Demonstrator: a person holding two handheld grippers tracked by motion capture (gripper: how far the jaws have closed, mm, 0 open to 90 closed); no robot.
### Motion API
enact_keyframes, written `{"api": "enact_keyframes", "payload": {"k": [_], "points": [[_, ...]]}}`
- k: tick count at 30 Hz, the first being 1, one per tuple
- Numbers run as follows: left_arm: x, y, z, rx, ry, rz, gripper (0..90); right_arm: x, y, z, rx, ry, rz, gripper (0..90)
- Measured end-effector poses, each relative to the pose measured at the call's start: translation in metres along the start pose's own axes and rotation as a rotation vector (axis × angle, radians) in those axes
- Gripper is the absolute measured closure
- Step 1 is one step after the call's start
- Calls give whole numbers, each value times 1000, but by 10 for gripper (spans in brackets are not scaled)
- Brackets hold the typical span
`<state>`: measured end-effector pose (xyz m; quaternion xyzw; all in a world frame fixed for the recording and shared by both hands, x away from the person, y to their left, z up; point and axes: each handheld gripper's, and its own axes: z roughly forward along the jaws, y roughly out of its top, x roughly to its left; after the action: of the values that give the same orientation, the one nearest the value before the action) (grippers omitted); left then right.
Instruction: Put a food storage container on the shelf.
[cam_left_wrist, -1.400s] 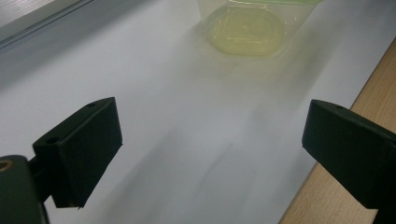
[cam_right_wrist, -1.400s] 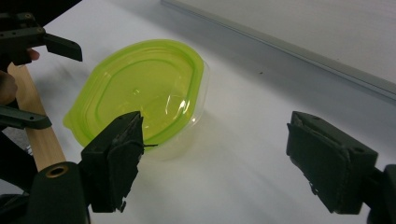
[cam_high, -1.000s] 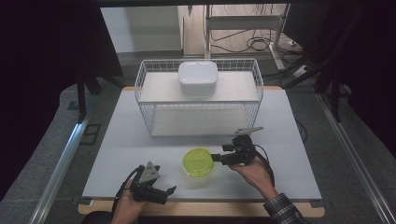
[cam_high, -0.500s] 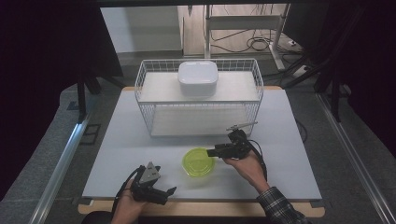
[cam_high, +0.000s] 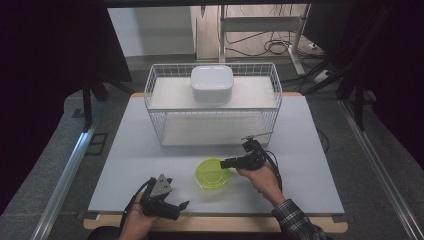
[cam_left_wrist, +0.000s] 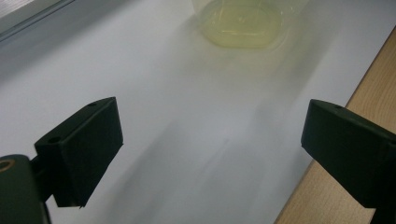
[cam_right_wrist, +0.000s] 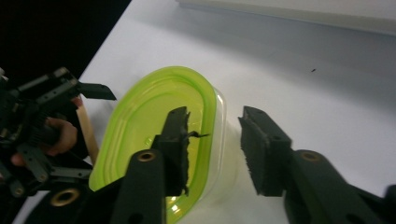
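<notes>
Green-lidded tub (cam_high: 212, 173) sits on the white counter (cam_high: 150, 150), near its front edge, before a wire basket (cam_high: 212, 107). Right gripper (cam_right_wrist: 212, 140) straddles the tub's rim, one jaw over the lid, one outside; its jaws have just been closing, pads not yet pressing. Left gripper (cam_high: 167, 205) rests released, well apart.

The container (cam_right_wrist: 219, 140) looks like clear, slightly cloudy plastic with a glossy translucent lime-green lid (cam_right_wrist: 154, 126). The right hand-held gripper (cam_right_wrist: 212, 140) has matt black pads, rough and chewed at the edges. The tabletop (cam_high: 150, 160) is smooth matt white with a bare wood edge. The basket (cam_high: 215, 117) is white coated wire, and the box (cam_high: 211, 82) on it is smooth white plastic.
</notes>
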<state>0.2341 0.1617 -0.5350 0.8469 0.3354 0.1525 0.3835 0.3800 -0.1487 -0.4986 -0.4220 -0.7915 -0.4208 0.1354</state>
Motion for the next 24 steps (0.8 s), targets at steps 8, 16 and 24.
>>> {"api": "enact_keyframes", "payload": {"k": [8, 16, 24], "points": [[-1, 0, 0, 2, -1, 4, 52, -1, 0, 0, 12, 32, 42, 803], [-1, 0, 0, 2, -2, 7, 52, 8, 1, -2, -1, 61, 33, 817], [-1, 0, 0, -3, -1, 2, 52, 12, 4, -11, -48, 93, 39, 819]]}}
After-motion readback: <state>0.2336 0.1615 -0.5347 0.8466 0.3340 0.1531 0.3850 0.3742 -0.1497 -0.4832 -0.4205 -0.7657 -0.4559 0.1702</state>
